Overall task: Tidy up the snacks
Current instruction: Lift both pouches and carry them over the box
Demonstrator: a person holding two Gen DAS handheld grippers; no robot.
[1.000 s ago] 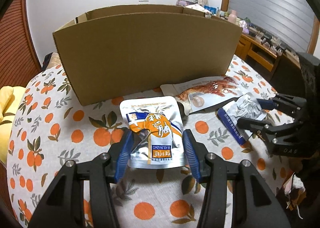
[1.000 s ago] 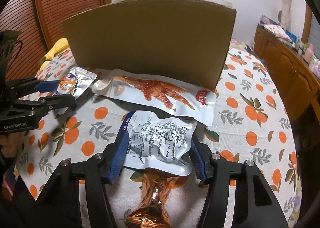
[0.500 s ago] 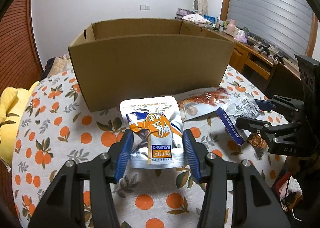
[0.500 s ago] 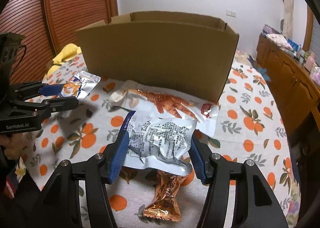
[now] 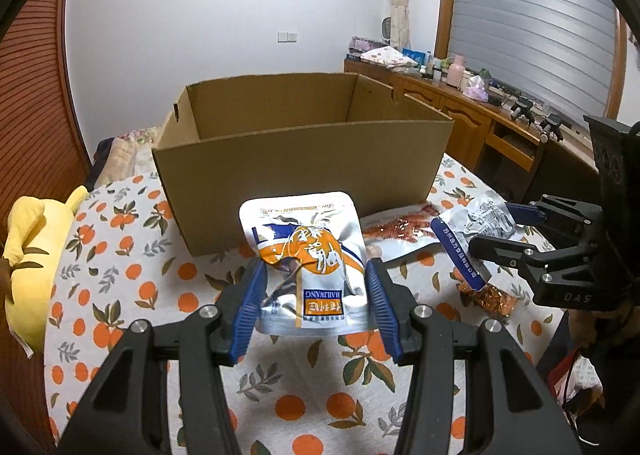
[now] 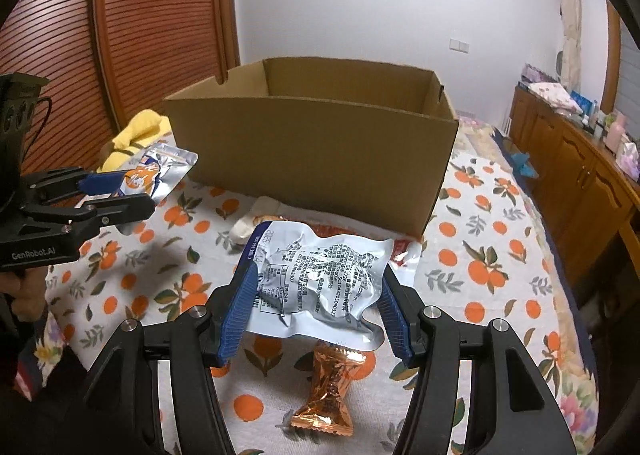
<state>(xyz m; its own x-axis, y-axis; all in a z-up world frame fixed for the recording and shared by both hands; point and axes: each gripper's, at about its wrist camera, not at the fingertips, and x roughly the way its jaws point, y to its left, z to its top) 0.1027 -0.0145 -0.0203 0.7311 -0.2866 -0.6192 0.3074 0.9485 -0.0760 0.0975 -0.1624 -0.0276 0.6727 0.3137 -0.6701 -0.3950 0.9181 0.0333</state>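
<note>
My left gripper [image 5: 315, 297] is shut on a silver and orange snack pouch [image 5: 306, 255], held above the table in front of the open cardboard box [image 5: 304, 175]. My right gripper [image 6: 316, 309] is shut on a crinkled silver pouch with black print [image 6: 320, 283], also lifted clear of the cloth. In the left wrist view the right gripper [image 5: 516, 231] shows at the right with its pouch [image 5: 476, 227]. The right wrist view shows the left gripper [image 6: 120, 191] at the left with its pouch [image 6: 156, 171]. The box's [image 6: 320, 159] inside floor is hidden.
A white pouch printed with red chicken feet [image 5: 400, 229] lies flat before the box. An orange foil candy wrapper [image 6: 330, 395] lies on the orange-patterned tablecloth [image 6: 480, 267]. A yellow plush toy [image 5: 32, 255] sits at the table's left edge. A wooden sideboard [image 6: 580, 167] stands to the right.
Both grippers have risen with their pouches, so the box now appears lower and its open top is visible. The orange wrapper and chicken-feet pouch stayed on the cloth.
</note>
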